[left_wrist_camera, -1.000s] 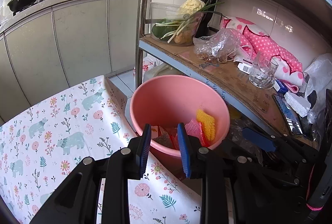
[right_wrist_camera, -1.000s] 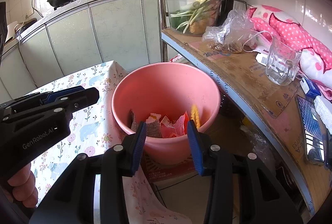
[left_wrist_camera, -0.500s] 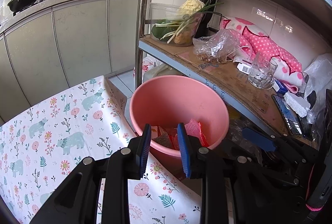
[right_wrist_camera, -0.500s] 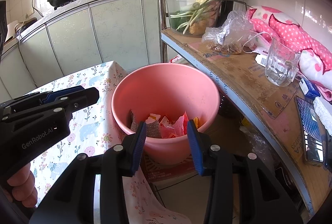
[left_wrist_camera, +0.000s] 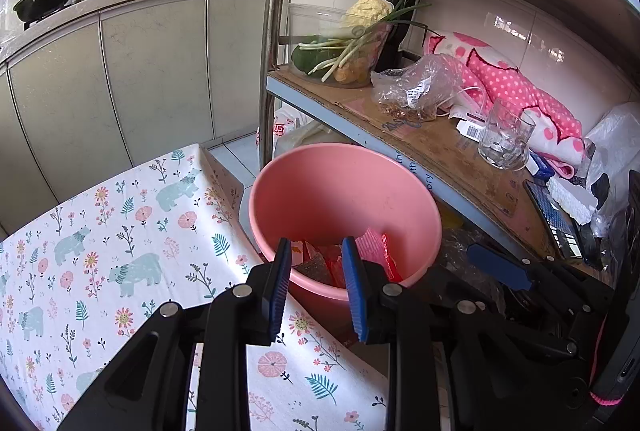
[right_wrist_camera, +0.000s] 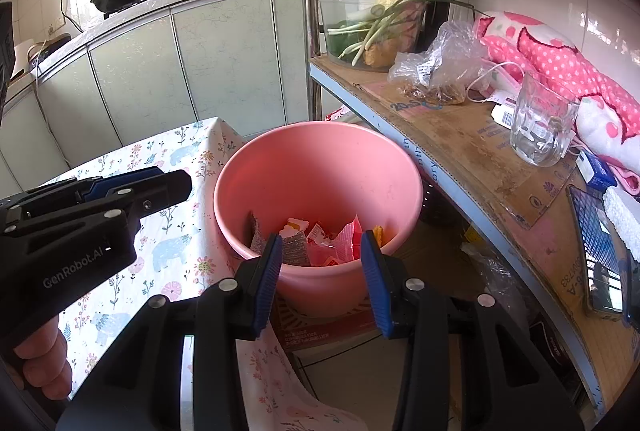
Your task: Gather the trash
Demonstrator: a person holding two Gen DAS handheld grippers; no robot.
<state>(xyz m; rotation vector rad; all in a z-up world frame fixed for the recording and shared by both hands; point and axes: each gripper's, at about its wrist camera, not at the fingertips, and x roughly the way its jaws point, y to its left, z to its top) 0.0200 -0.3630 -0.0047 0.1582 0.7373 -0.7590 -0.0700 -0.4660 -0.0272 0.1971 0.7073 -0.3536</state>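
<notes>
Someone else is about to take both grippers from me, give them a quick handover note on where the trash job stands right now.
Left hand-held gripper: open, nothing between its fingers, over the table edge by the pink bucket.
Right hand-held gripper: open and empty too, pointed at the bucket from just above its rim.
Trash: wrappers and scraps lie at the bottom of the bucket, which stands between the floral tablecloth and the shelf.
Done: what is in the bucket.
Left: no loose trash shows on the visible tablecloth; check the areas out of view.
</notes>
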